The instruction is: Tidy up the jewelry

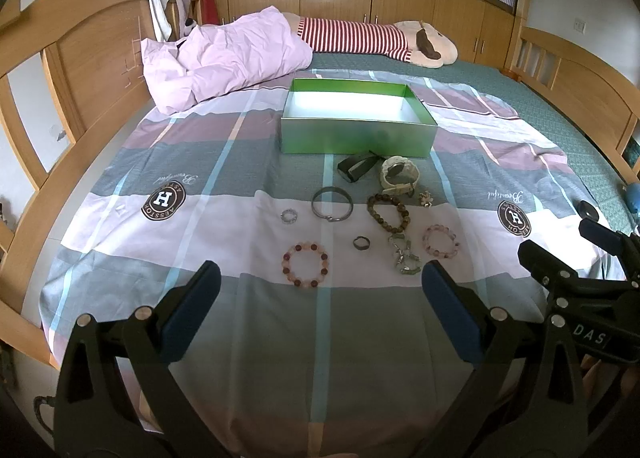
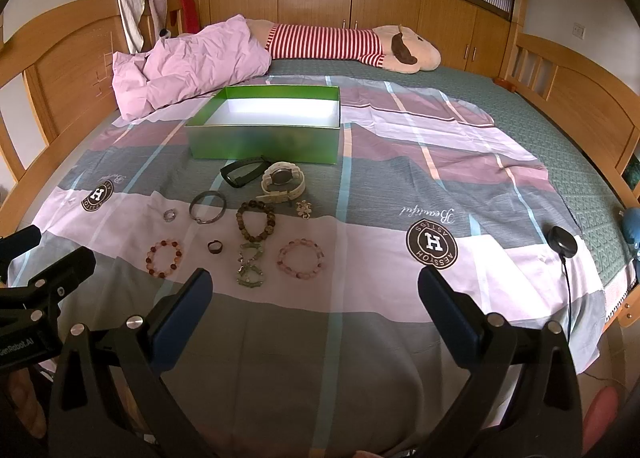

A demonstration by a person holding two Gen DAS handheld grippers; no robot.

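An open green box [image 1: 356,136] [image 2: 264,142] with a white, empty floor stands on the bedsheet. In front of it lie a black band [image 1: 356,167] [image 2: 242,173], a white watch [image 1: 399,175] [image 2: 283,181], a metal bangle [image 1: 332,204] [image 2: 207,207], a brown bead bracelet [image 1: 390,212] [image 2: 256,220], a red bead bracelet [image 1: 306,264] [image 2: 164,258], a pink bead bracelet [image 1: 441,241] [image 2: 301,258], two rings [image 1: 289,216] [image 1: 361,243] and a green chain [image 1: 406,258] [image 2: 250,266]. My left gripper [image 1: 320,286] and right gripper [image 2: 314,290] are open and empty, short of the jewelry.
A pink pillow [image 1: 224,58] and a striped plush toy [image 1: 372,40] lie behind the box. Wooden bed rails [image 1: 72,70] [image 2: 580,98] run along both sides. A black round device with a cable [image 2: 562,242] lies at the sheet's right edge.
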